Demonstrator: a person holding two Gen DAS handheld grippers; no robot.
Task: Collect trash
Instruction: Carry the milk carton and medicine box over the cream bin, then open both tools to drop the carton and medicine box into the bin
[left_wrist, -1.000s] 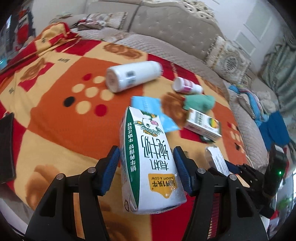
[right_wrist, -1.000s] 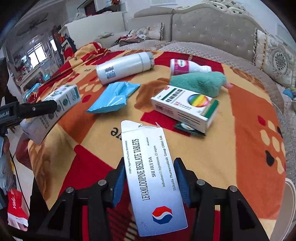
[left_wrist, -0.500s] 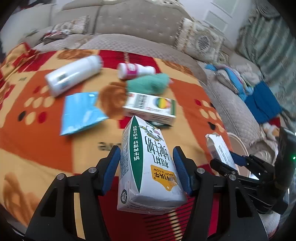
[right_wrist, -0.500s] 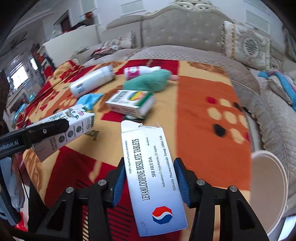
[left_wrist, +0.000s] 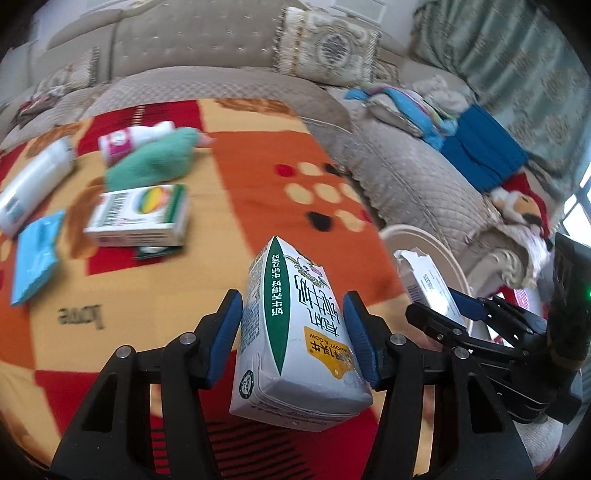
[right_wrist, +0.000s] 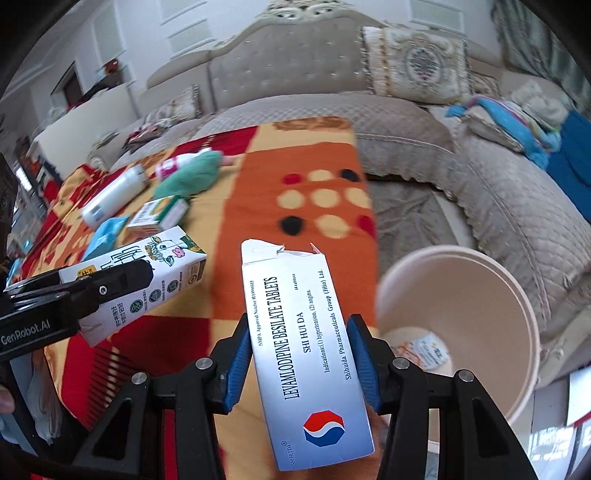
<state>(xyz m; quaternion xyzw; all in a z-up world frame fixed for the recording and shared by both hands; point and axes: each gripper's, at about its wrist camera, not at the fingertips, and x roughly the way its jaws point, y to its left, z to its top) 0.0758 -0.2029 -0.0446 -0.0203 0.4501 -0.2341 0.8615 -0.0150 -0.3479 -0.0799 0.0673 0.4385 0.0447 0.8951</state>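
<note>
A: Where are your two pieces of trash?

B: Your left gripper (left_wrist: 293, 334) is clamped on the milk carton (left_wrist: 295, 339), blue pads against its side faces, over the blanket (left_wrist: 240, 192). Your right gripper (right_wrist: 299, 363) is clamped on the tablet box (right_wrist: 304, 354), just beside the bin (right_wrist: 517, 295).

A: Any writing you can read?

B: The carton says "ADOPT A COW". The box reads "LEVAMLODIPINE BESILATE TABLETS", "SHI HUI DA". Your left gripper's arm shows "GenRobot.AI".

A: What lies on the blanket?

B: Two bottles, one striped box (left_wrist: 138, 216), one blue packet (left_wrist: 35, 258), one green cloth (left_wrist: 155, 162).
</note>
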